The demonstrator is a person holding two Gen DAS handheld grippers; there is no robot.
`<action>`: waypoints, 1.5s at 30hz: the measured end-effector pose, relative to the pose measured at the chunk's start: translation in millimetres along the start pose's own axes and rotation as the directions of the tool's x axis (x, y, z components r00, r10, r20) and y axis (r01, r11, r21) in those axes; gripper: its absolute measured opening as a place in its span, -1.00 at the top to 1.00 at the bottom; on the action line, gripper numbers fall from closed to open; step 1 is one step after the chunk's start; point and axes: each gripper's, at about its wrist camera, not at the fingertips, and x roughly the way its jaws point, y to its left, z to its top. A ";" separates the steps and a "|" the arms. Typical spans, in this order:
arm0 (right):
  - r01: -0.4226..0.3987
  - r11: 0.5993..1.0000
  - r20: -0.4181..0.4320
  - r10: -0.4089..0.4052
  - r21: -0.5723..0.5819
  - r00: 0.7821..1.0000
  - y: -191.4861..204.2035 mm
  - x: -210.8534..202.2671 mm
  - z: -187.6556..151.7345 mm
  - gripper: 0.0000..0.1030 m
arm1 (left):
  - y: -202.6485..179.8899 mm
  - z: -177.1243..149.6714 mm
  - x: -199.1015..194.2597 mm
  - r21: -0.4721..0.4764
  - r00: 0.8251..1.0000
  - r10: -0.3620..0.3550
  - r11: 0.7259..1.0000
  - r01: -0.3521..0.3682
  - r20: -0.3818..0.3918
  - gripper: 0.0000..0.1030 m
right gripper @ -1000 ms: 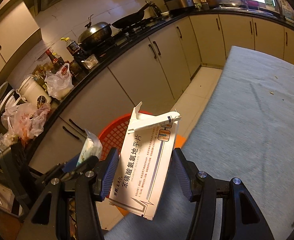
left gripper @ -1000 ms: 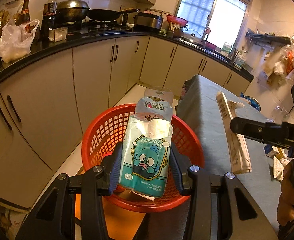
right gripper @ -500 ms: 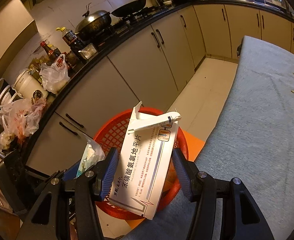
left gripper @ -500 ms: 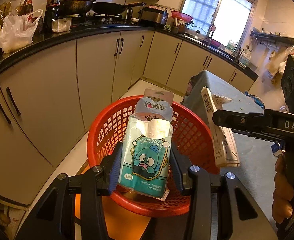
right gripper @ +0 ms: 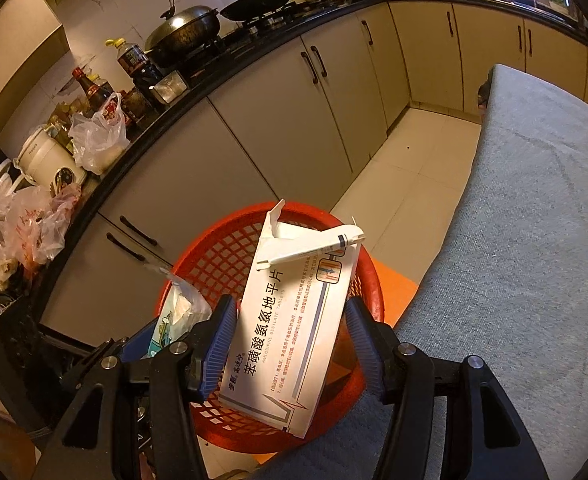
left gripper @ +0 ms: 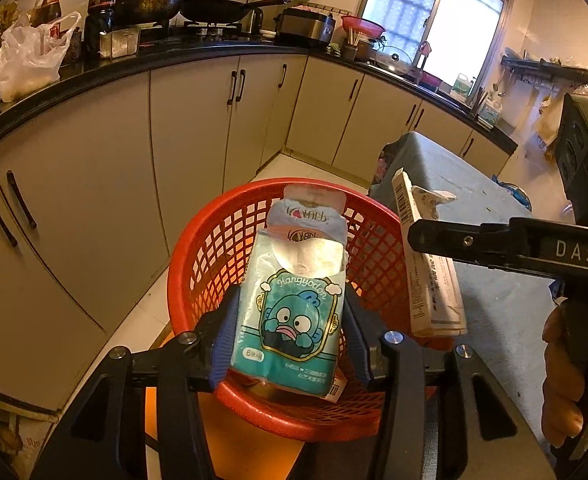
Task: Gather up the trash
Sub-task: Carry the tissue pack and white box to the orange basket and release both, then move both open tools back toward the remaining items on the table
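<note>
Here, over a red mesh basket (left gripper: 197, 264) standing on the floor beside a grey-covered surface (right gripper: 534, 240), two pieces of trash are held for disposal. A teal tissue packet (left gripper: 289, 312) is clamped upright in the left tool (left gripper: 289, 332), while a white medicine carton (right gripper: 289, 328) is pinched in the right tool (right gripper: 289, 340), both poised above the basket's opening. The drop-off step appears in hand; next, both tools would need to be opened.
</note>
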 end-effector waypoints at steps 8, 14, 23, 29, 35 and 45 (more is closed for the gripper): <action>-0.015 1.000 -0.007 0.015 0.007 1.000 -3.4 -1.6 -0.9 -0.21 | -1.5 0.3 -2.4 -0.010 1.000 -0.006 1.000 0.006 0.006 -0.02; -0.030 0.999 0.020 0.030 0.013 0.999 -5.3 -18.8 -4.4 -0.21 | -5.9 1.1 -10.3 -0.007 1.000 -0.007 1.000 0.007 0.021 -0.07; -0.011 0.999 0.065 0.008 0.038 0.998 -18.7 -54.2 -21.6 -0.25 | -26.7 -1.0 -27.6 0.034 0.999 -0.001 0.999 -0.001 0.050 -0.13; 0.001 0.997 0.088 -0.008 0.073 0.996 -37.7 -76.1 -41.5 -0.26 | -46.5 -6.6 -35.1 0.070 0.998 0.001 0.998 -0.005 0.059 -0.17; -0.019 0.997 0.103 0.011 0.075 0.995 -46.2 -96.0 -66.8 -0.26 | -70.8 -14.1 -41.3 0.112 0.998 -0.006 0.994 0.000 0.056 -0.17; -0.023 0.993 0.145 0.006 0.115 0.989 -72.8 -139.6 -107.7 -0.26 | -117.4 -32.0 -57.7 0.198 0.998 -0.032 0.980 0.021 0.051 -0.20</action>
